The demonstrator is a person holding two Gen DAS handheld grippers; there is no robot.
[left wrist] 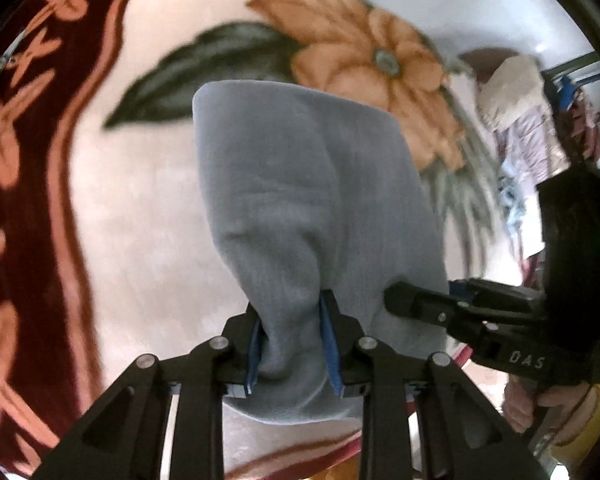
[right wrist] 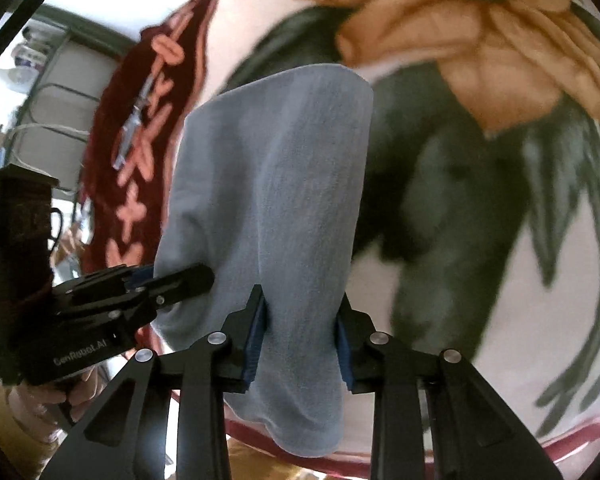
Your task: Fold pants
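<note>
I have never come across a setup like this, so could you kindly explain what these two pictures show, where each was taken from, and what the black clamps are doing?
No robot is at work here: a person holds a hand-operated two-finger clamp in each hand, and each clamp carries a wide-angle camera looking along its fingers. That is why the pictures look round and bent.

One picture is from the left gripper, the other from the right gripper. Each camera also sees the other clamp at the side of its frame, with part of the person's hand on the handle.

Both clamps are closed on the near end of a pair of grey pants, gathered between the blue pads. The cloth stretches away over a blanket printed with orange flowers, dark leaves and a maroon border.
</note>
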